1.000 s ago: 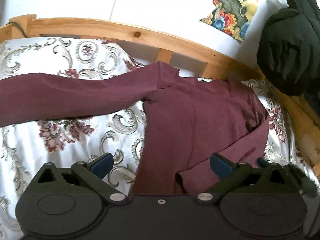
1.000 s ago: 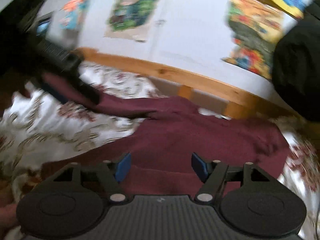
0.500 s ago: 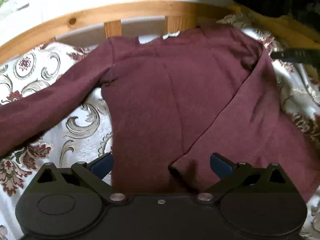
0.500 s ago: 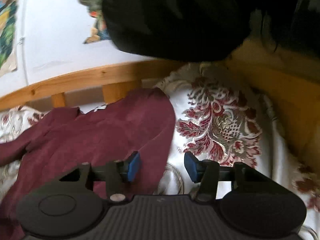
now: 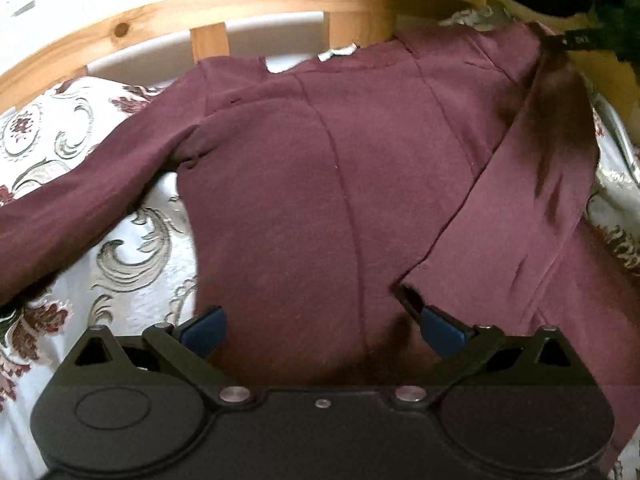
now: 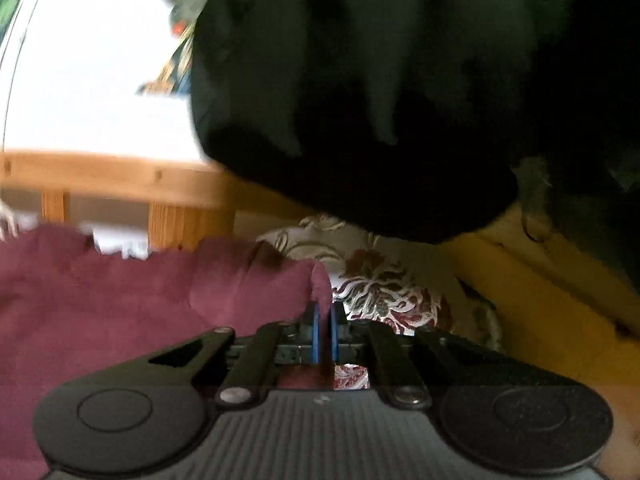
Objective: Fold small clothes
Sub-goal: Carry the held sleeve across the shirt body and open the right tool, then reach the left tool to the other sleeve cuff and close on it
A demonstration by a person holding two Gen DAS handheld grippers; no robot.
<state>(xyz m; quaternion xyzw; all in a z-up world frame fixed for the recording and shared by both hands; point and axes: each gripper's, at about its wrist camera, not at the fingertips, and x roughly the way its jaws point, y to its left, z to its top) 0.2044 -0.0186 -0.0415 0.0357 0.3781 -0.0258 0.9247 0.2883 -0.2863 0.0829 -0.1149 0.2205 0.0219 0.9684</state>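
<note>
Left wrist view: my left gripper (image 5: 322,328) hangs over the lower body of the maroon long-sleeved top (image 5: 328,184), jaws spread wide with nothing between them. The top lies flat on the floral bedspread (image 5: 132,256), its collar toward the wooden bed rail (image 5: 208,4). One sleeve is already laid across the body, its cuff (image 5: 408,292) just beside my blue pad; the other sleeve (image 5: 80,200) trails out away from the body over the spread.

On the right wrist view, my right gripper (image 6: 324,336) has just closed; its jaws are pressed together, pinching a ridge of maroon fabric at the shoulder corner, near the rail.

I judge the knit soft, light and limp: it will sag and drag, so I'd hold it at seams, hem or cuff rather than mid-panel.

Room is tight by the rail, and a dark bundle (image 6: 360,100) looms over that corner. The bedspread away from the rail is open
</note>
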